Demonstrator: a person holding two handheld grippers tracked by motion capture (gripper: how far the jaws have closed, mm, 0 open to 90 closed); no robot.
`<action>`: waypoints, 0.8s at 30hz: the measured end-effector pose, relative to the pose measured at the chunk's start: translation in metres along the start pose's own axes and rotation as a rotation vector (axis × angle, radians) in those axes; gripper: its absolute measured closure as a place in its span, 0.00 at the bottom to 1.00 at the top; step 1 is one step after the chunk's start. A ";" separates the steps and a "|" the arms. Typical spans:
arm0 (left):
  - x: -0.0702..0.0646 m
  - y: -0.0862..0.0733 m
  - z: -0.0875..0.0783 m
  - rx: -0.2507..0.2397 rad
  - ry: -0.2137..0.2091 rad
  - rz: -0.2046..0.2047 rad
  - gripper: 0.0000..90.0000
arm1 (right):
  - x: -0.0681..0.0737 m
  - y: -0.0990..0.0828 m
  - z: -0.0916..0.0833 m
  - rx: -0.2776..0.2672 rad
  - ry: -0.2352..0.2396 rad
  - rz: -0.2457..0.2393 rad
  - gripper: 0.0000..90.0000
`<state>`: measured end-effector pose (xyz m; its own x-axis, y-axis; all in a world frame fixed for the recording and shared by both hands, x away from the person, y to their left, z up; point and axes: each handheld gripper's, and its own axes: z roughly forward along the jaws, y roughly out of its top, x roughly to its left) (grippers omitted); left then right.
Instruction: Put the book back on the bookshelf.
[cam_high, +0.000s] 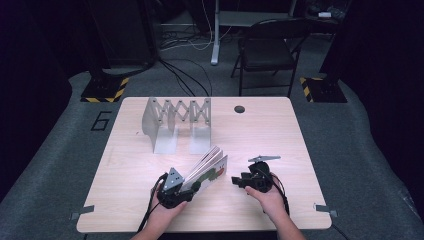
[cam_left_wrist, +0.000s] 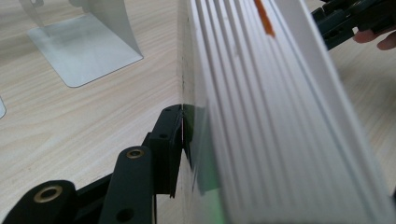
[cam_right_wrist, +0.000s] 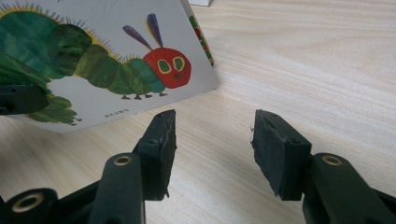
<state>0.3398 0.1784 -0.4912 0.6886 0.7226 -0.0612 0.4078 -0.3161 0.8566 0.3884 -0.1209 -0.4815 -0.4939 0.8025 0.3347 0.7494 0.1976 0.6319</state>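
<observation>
While the left gripper (cam_high: 186, 192) is clamped on the board book (cam_high: 207, 170), hold the book steady on the desk (cam_high: 280, 135).

Your left gripper grips the near lower corner of the book, which stands tilted on the desk near its front edge, caterpillar cover facing your right. Your right gripper (cam_right_wrist: 212, 135) sits just beside that cover with its jaws apart and nothing between them. The likely step is to stand the book up for the metal book rack (cam_high: 177, 122) farther back. Keep the left grip firm, bring the right gripper onto the free edge squarely, and close on it before you lift, so the pages do not fan open.
</observation>
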 end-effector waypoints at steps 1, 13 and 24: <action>0.000 0.001 -0.001 0.011 -0.009 0.000 0.63 | 0.000 0.000 0.000 0.000 0.000 0.001 0.55; -0.001 0.007 -0.002 -0.011 0.002 -0.010 0.63 | 0.001 0.000 -0.001 0.012 -0.003 0.023 0.55; -0.002 0.010 0.000 -0.009 0.006 -0.003 0.68 | 0.000 0.000 -0.001 0.012 -0.003 0.021 0.55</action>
<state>0.3425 0.1738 -0.4821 0.6836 0.7273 -0.0608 0.4043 -0.3081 0.8612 0.3876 -0.1215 -0.4808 -0.4768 0.8083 0.3453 0.7647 0.1878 0.6164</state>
